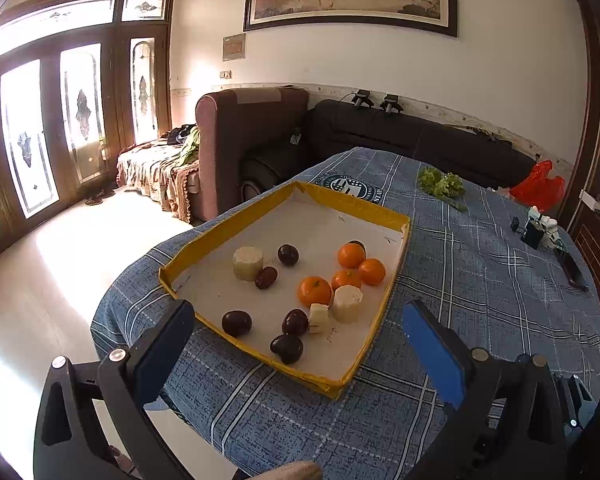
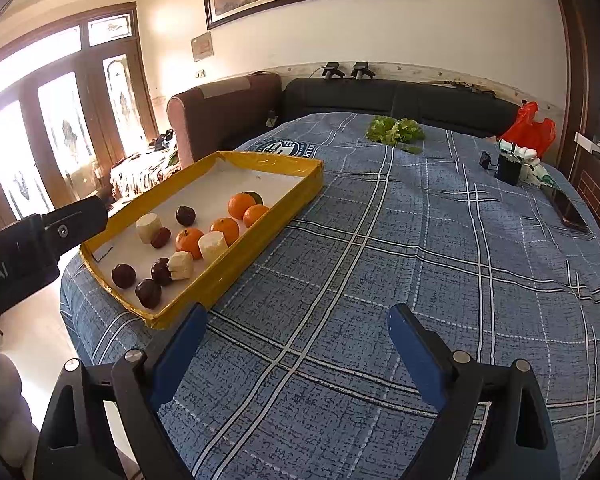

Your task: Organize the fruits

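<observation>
A yellow-rimmed cardboard tray (image 1: pixel 204 236) (image 2: pixel 300 168) lies on the blue plaid tablecloth. It holds several oranges (image 1: pixel 314 290) (image 2: pixel 189 241), several dark plums (image 1: pixel 236 323) (image 2: pixel 123 275) and pale cut sugarcane chunks (image 1: pixel 248 262) (image 2: pixel 213 245). My left gripper (image 1: pixel 296 320) is open and empty, hovering over the tray's near edge, above the near plums. My right gripper (image 2: pixel 296 320) is open and empty over bare cloth to the right of the tray. The left gripper's body (image 2: pixel 40 236) shows at the left edge of the right wrist view.
Green lettuce (image 1: pixel 440 184) (image 2: pixel 394 130) lies at the table's far side. A red plastic bag (image 2: pixel 530 130), a small black box (image 2: pixel 508 168) and a phone (image 2: pixel 568 210) sit at the far right. Sofas stand behind the table; its left edge drops to the floor.
</observation>
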`<action>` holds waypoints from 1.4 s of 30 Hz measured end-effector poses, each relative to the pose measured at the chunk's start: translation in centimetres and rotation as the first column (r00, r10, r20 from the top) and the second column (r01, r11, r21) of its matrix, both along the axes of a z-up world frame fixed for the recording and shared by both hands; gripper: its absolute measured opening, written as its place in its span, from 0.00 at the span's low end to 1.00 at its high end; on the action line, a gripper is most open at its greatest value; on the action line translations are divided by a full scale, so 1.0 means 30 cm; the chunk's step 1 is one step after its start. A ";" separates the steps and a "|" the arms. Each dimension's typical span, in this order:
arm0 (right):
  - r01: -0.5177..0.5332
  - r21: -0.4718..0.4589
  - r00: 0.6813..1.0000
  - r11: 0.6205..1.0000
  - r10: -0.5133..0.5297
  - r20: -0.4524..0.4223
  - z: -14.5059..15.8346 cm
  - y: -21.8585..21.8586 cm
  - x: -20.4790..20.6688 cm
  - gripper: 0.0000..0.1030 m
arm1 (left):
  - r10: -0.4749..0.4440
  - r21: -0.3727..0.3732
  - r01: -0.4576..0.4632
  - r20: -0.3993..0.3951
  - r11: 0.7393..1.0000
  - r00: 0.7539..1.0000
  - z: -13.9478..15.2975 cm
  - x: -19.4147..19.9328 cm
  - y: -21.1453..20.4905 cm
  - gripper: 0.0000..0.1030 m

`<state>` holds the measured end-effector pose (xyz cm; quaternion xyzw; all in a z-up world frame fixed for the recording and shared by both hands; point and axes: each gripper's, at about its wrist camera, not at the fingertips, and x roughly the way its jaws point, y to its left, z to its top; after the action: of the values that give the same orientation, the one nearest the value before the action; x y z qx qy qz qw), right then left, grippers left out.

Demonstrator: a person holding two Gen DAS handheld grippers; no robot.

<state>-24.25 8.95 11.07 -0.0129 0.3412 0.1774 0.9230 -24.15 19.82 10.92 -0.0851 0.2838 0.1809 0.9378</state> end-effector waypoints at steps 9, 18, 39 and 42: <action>0.003 0.002 1.000 1.000 -0.003 -0.016 -0.016 0.004 0.002 0.93 | 0.008 -0.008 -0.008 -0.032 1.000 0.999 -0.015 0.010 0.010 1.00; -0.001 0.000 1.000 1.000 0.001 -0.024 -0.027 0.015 0.003 0.93 | 0.002 -0.015 -0.003 -0.042 1.000 0.999 -0.024 0.014 0.009 1.00; -0.001 0.003 0.999 1.000 0.001 -0.038 -0.046 0.035 -0.010 0.93 | -0.020 -0.064 0.015 -0.073 0.998 0.997 -0.049 0.019 0.018 1.00; -0.005 0.004 0.999 1.000 0.005 -0.037 -0.046 0.040 -0.013 0.93 | -0.019 -0.065 0.014 -0.077 0.998 0.997 -0.053 0.020 0.019 1.00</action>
<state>-24.64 10.16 9.70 -0.0087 0.3577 0.1805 0.9162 -23.56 20.38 9.32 -0.1057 0.3265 0.1672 0.9243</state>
